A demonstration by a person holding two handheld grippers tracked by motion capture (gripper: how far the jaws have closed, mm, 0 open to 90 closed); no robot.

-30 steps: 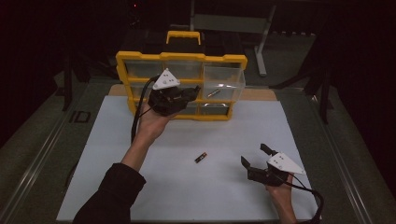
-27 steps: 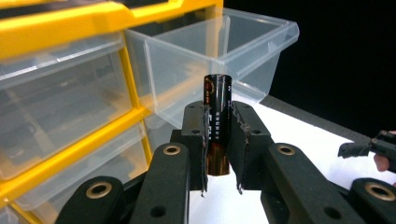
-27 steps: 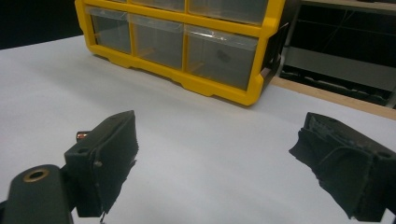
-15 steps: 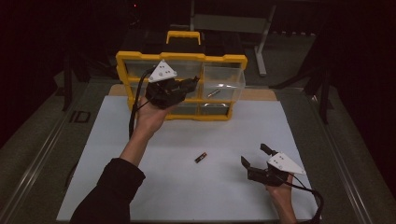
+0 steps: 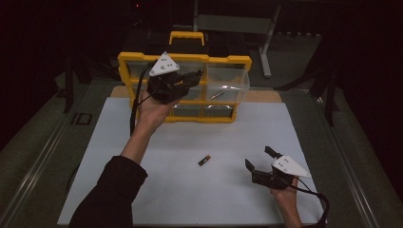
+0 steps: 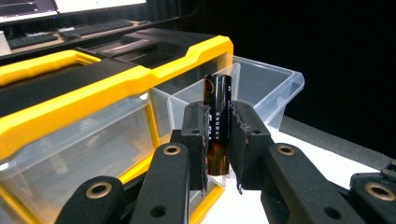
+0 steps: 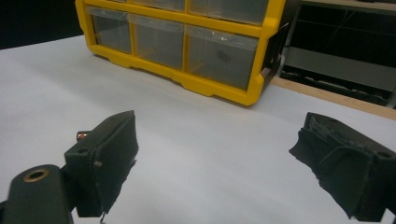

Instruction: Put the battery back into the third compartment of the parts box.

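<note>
While it stands upright between the two black fingers (image 6: 196,135) of the left gripper (image 6: 218,140), the battery (image 6: 217,123) is clamped at its lower half, its top end rising clear above them. Just behind it sits the yellow drawer cabinet (image 6: 70,93), and a clear drawer (image 6: 261,88) is pulled out of that cabinet right beyond the battery. Seen from above, the left gripper (image 5: 192,78) is held up in front of the cabinet's (image 5: 183,57) upper row, beside the open drawer (image 5: 228,83), which has a small thing lying in it. A second battery (image 5: 204,161) lies loose on the white table (image 5: 190,190), well apart from the cabinet. Near the table's right front, the right gripper (image 5: 259,159) rests low with its fingers (image 7: 105,161) spread wide and nothing between them.
</note>
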